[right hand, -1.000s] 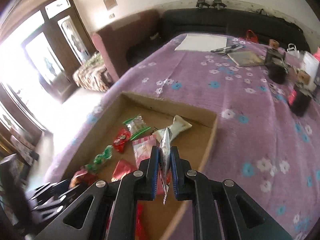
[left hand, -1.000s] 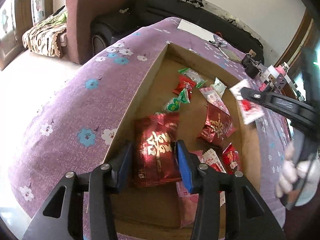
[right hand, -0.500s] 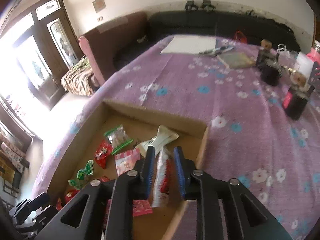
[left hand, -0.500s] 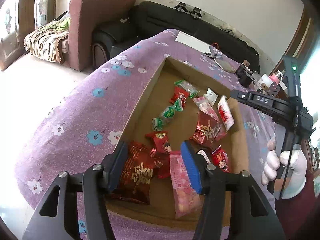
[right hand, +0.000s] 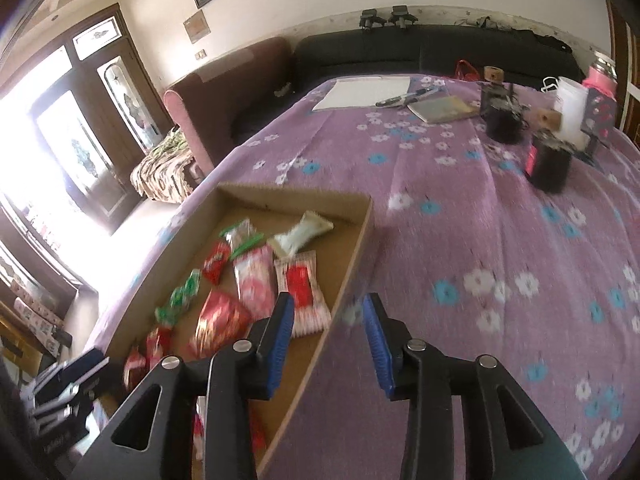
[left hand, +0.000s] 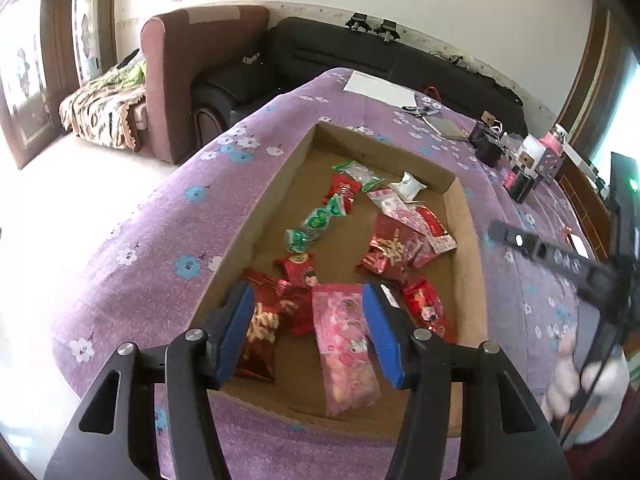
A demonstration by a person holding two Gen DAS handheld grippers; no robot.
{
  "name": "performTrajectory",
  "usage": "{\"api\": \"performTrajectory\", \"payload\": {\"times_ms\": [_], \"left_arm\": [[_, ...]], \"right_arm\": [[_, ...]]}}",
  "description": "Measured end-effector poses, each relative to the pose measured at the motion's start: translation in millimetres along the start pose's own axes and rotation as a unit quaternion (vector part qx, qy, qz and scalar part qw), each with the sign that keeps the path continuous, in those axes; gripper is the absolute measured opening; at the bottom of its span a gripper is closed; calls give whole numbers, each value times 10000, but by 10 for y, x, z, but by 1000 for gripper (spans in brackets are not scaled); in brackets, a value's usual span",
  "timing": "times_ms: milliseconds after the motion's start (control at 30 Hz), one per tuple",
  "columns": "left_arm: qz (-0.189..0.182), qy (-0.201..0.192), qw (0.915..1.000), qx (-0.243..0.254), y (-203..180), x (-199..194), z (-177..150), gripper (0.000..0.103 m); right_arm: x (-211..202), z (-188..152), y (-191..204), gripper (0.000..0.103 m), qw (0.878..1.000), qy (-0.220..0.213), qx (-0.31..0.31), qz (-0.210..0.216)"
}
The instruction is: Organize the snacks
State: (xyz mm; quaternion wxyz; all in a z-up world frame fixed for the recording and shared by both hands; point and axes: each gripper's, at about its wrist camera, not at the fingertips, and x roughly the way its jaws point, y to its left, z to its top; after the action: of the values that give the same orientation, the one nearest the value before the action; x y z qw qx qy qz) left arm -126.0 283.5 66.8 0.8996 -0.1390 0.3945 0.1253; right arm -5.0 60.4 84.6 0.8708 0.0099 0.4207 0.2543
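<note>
A: Both tools are empty; the left hand-held gripper [left hand: 308, 330] hangs with its jaws spread over the near end of the cardboard box [left hand: 466, 216], and the right hand-held gripper [right hand: 328, 340] gapes astride the box's right wall.

B: And the snacks?

A: All lying in the box on the purple-clothed desk [right hand: 460, 240]; a pink packet [left hand: 346, 344] sits right between the left pads, a red-and-white packet [right hand: 302, 286] just ahead of the right.

B: I'd say go for the pink one next; come straight down, pinch its middle, and keep clear of the red packet [left hand: 260, 332] beside it.
</note>
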Motion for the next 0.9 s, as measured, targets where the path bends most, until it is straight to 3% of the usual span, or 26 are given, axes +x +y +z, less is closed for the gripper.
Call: {"api": "performTrajectory", "payload": {"times_ms": [100,233,333,900], "left_arm": [[152,-82,9997,156,-123,-44,-39,56],[323,-145,9990,279,-278,-84,-89,67],[509,-227,9978,368,-386,-122,-110,67],[727,-133,9946,728,-771,-155,-260,67]], "right_arm": [[-159,-194,-10,52,9999,-95,4,59],[-365,-443,45,60,9992,-301,-244,-26],[-472,-574,89,65,9981,-427,-423,-132],[-746,-969,-39,70,9951,-627,-648,-410]]}}
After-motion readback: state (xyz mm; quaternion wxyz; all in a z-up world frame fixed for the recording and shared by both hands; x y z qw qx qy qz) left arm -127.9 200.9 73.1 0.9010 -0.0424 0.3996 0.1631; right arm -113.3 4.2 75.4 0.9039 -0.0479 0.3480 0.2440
